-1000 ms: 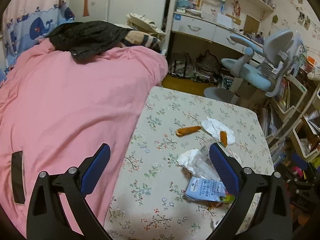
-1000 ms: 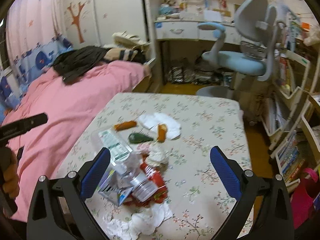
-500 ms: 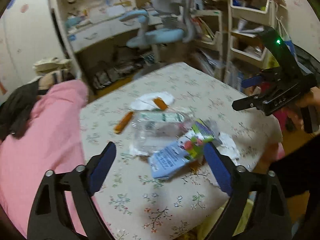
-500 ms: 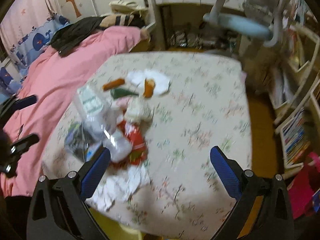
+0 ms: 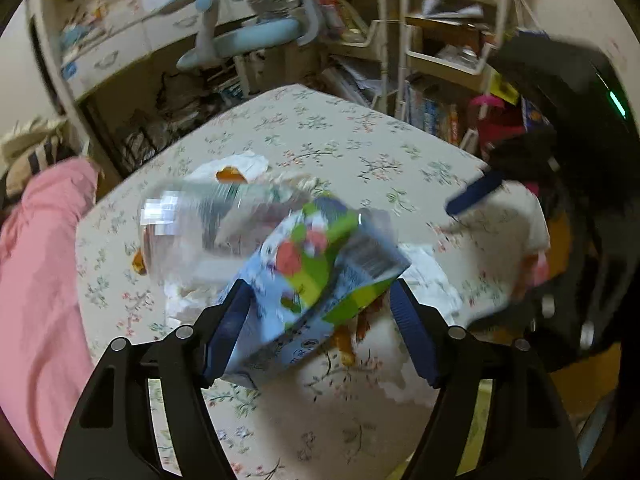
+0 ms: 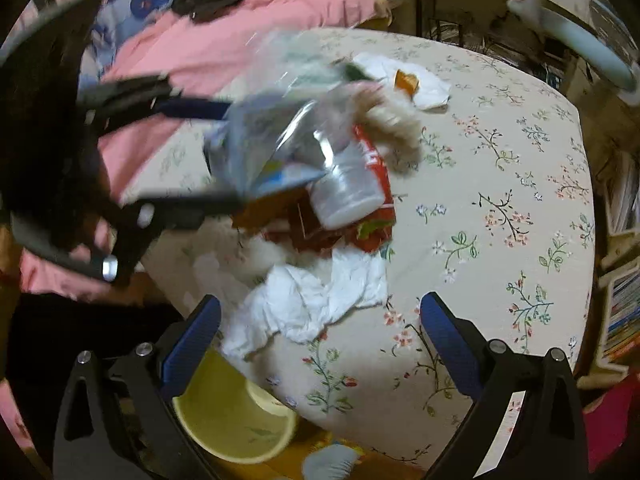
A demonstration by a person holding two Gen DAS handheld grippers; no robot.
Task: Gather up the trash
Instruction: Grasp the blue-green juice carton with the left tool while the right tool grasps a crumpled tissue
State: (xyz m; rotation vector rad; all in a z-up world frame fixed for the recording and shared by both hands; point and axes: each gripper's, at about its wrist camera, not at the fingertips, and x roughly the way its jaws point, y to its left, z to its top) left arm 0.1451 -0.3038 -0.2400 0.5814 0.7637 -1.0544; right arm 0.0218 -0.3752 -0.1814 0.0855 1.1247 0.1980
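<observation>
A trash pile lies on the floral-cloth table (image 6: 500, 200). It holds a blue-and-green carton (image 5: 312, 280), a clear plastic bottle (image 5: 192, 232), a red wrapper (image 6: 372, 208) and crumpled white tissue (image 6: 312, 300). My left gripper (image 5: 318, 292) straddles the carton and its jaws are closing. The left pad is at the carton's side and a small gap shows at the right pad. Seen from the right wrist, the left gripper (image 6: 230, 156) reaches in from the left. My right gripper (image 6: 320, 302) hangs open just above the tissue, holding nothing.
A yellow bin (image 6: 232, 428) stands on the floor below the table's near edge. Orange peel (image 5: 230, 174) lies on white paper farther back. A pink bed (image 5: 36, 280) borders one side of the table. A blue chair (image 5: 248, 36) and cluttered shelves (image 5: 440, 60) stand behind it.
My left gripper rolled, swung over the pile and came down around the carton, its jaws narrowing. My right gripper dropped and tilted down toward the tissue, and the yellow bin came into view.
</observation>
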